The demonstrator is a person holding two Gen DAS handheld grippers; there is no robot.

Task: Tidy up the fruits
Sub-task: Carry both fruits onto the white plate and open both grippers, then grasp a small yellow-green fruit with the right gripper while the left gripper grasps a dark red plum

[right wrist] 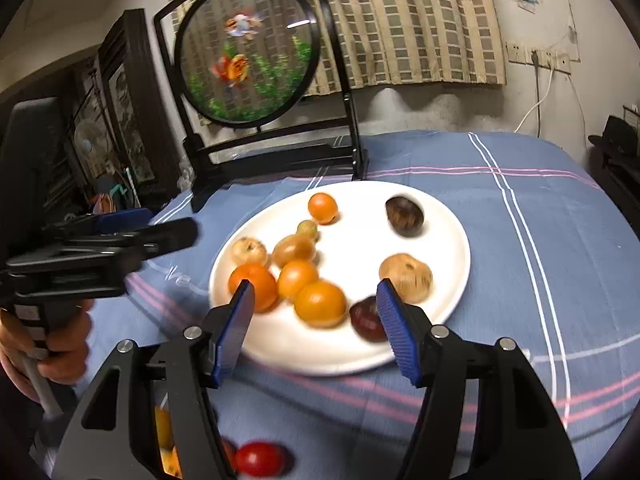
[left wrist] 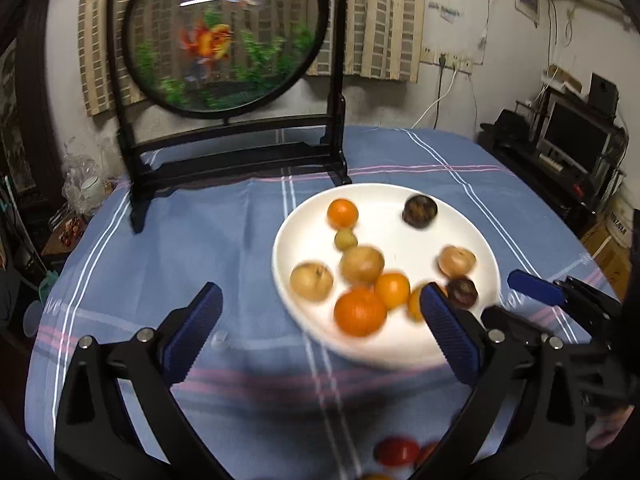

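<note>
Blue checked cloth covered the desk point(left wrist: 160, 240); near its white plate point(left wrist: 400, 354) of fruit we held both grippers, left gripper point(left wrist: 320, 318) and right gripper point(right wrist: 316, 316), fingers spread and empty, probably having just released fruit.

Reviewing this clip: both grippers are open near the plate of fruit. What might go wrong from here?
1. The fruit sits crowded at the near side of the white plate; closing on the front orange may knock its neighbours off.
2. The red fruit lies on the cloth beneath the right gripper and may be overlooked.
3. The left gripper works close beside it; they may collide.
</note>
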